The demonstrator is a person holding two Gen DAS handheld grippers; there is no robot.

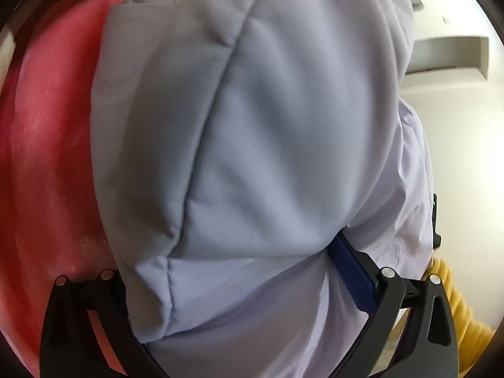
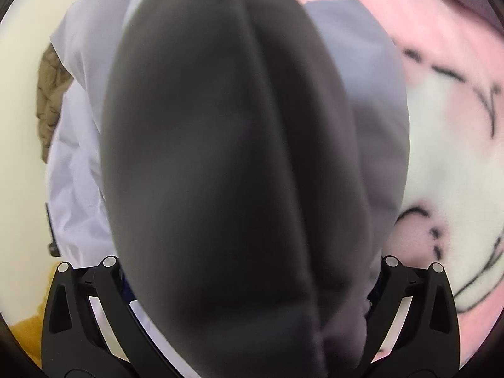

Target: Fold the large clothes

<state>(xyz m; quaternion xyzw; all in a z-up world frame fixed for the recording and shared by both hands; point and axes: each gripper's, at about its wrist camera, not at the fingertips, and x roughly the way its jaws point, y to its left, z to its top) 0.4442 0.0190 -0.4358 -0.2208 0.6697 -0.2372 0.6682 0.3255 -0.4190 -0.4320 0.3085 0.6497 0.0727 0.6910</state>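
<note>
A large pale lavender-grey padded garment (image 1: 252, 145) fills the left wrist view, with stitched seams across it. My left gripper (image 1: 249, 283) is shut on a thick fold of it; the blue pad of one finger (image 1: 352, 277) shows at the cloth's edge. In the right wrist view the same garment (image 2: 220, 157) hangs right in front of the lens, dark and blurred, with paler parts at the left (image 2: 78, 157). My right gripper (image 2: 249, 283) is shut on a bunch of it, the cloth packed between both fingers.
A pink blanket (image 1: 47, 157) lies under the garment; in the right wrist view it (image 2: 447, 145) shows a white patch with black lines. A yellow knit item (image 1: 456, 308) lies at the right, an olive one (image 2: 50, 100) at the left. White wall behind.
</note>
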